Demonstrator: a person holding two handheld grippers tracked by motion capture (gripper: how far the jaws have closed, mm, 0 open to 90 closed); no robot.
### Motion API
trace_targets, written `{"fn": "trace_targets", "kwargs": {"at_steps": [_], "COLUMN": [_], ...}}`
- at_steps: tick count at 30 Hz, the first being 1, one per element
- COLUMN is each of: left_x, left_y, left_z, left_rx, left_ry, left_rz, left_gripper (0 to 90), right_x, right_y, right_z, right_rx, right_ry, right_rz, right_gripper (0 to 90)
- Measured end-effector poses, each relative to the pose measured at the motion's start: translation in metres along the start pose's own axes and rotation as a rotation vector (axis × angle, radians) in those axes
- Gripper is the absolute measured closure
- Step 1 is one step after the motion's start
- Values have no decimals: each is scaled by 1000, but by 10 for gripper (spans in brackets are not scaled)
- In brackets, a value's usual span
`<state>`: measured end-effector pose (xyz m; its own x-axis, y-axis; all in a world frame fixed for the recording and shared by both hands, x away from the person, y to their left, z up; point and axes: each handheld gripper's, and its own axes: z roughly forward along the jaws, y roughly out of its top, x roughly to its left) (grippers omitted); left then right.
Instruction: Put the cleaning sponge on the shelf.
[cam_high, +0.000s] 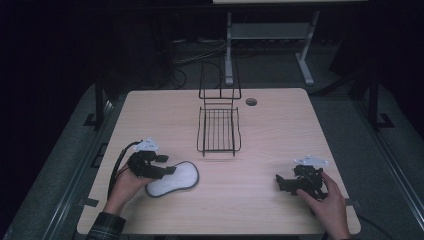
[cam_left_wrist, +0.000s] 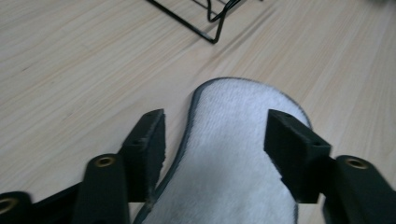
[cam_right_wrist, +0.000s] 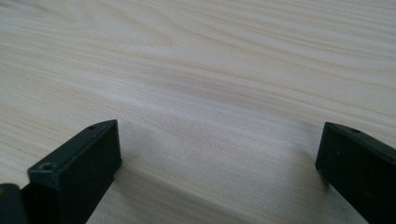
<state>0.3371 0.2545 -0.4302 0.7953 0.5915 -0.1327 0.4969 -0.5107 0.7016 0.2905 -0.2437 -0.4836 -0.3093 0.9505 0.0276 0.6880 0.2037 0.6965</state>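
**Left gripper open over the white pad, right gripper open on bare wood**

The wire rack (cam_high: 218, 131) stands near the middle of the light wooden surface (cam_high: 270, 125), and everything else is placed from it.

Well to the left of the rack and nearer the person, the left hand (cam_high: 122, 186) holds the left gripper (cam_high: 170, 170), which points toward the right across the surface. Its tips sit over the left end of a white, fleecy, insole-shaped pad (cam_high: 174, 179) with a dark grey edge. The pad lies flat on the surface, just left of and nearer than the rack's front edge, well apart from it. In the left gripper view the left gripper (cam_left_wrist: 215, 135) has its jaws spread, one on the bare wood beside the pad's (cam_left_wrist: 233, 158) bound edge and the other above the white fleece. Neither pad face presses on the fabric, so nothing is gripped. A corner of the rack (cam_left_wrist: 212, 23) shows beyond the rounded end of the pad.

A small round hole (cam_high: 251, 102) lies in the surface just right of the rack's upright back.

Well to the right of the rack and nearer the person, the right hand (cam_high: 327, 200) holds the right gripper (cam_high: 281, 181) low on the surface, pointing left. In the right gripper view the right gripper (cam_right_wrist: 219, 154) has its jaws wide apart, with plain wood grain between them and nothing held.
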Motion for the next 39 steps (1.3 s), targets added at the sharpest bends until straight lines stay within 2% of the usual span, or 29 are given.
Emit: {"fn": "trace_targets", "kwargs": {"at_steps": [4,8,15,21,28,37,39], "left_x": [4,4,2,1,-1,-5,-5], "left_y": [-4,-6,-9,-10,-11,-11,-11], "left_z": [0,5,16,21,27,29,30], "left_rx": [1,16,58,72,123,140,148], "left_ry": [-12,-22,-59,-94,-92,-70,-71], "left_rz": [12,27,53,63,84,121,116], "left_gripper": [260,136,128,128,128,126,126], "right_x": [0,0,0,0,0,0,0], "right_y": [0,0,0,0,0,0,0], "right_z": [0,0,0,0,0,0,0], "right_rx": [0,0,0,0,0,0,0], "right_ry": [0,0,0,0,0,0,0], "right_rz": [0,0,0,-1,0,0,0], "right_gripper": [0,0,0,0,0,0,0]}}
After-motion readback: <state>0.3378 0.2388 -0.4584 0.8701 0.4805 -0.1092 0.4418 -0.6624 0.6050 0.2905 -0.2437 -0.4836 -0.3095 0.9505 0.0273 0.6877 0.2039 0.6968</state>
